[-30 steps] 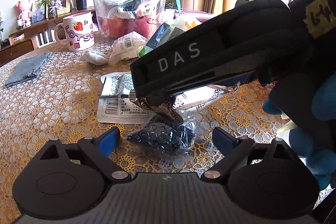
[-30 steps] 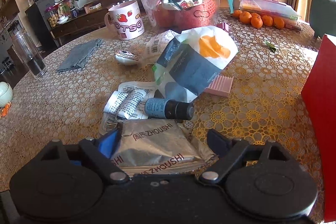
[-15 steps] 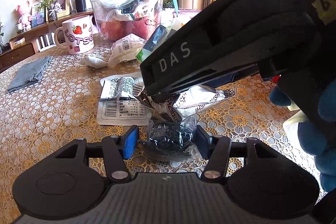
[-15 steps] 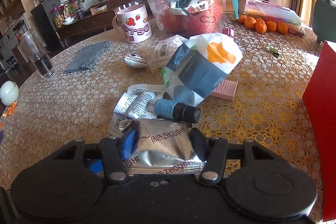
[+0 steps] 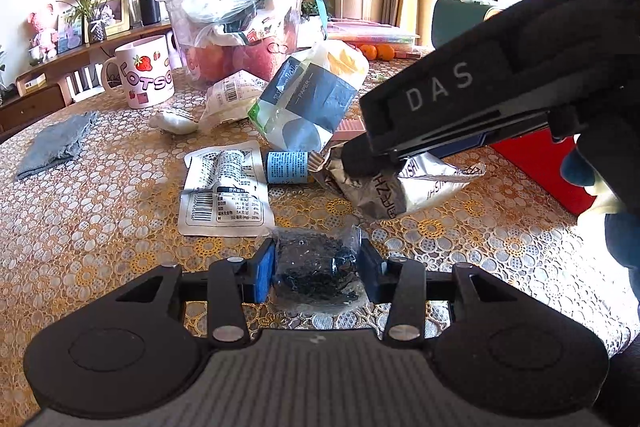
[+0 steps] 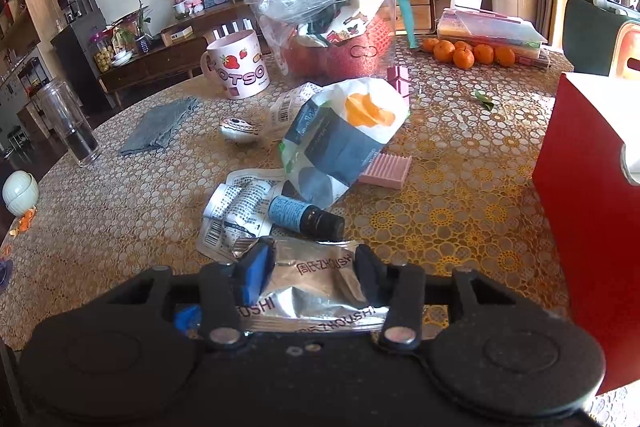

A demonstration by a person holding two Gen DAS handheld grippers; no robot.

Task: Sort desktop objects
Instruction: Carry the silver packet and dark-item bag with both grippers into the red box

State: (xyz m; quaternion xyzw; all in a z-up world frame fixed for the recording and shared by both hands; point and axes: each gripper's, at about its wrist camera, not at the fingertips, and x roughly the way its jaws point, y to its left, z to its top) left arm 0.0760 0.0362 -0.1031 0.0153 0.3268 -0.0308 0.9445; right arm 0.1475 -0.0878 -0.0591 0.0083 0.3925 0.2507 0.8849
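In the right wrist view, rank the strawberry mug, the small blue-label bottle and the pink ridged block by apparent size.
1. Strawberry mug, largest though farthest.
2 and 3. Blue-label bottle and pink ridged block look alike; the bottle is nearer, so no ranking.

1. A gold lace-patterned tabletop [image 6: 460,187] carries household clutter.
2. A strawberry mug [image 6: 240,69], a grey cloth [image 6: 160,125] and a glass jar [image 6: 70,123] stand toward its far left.
3. Oranges [image 6: 466,53] lie at the far edge; a red box [image 6: 580,195] stands at right.
4. A blue-labelled bottle [image 6: 304,219] lies beside flat white packets [image 6: 236,215].
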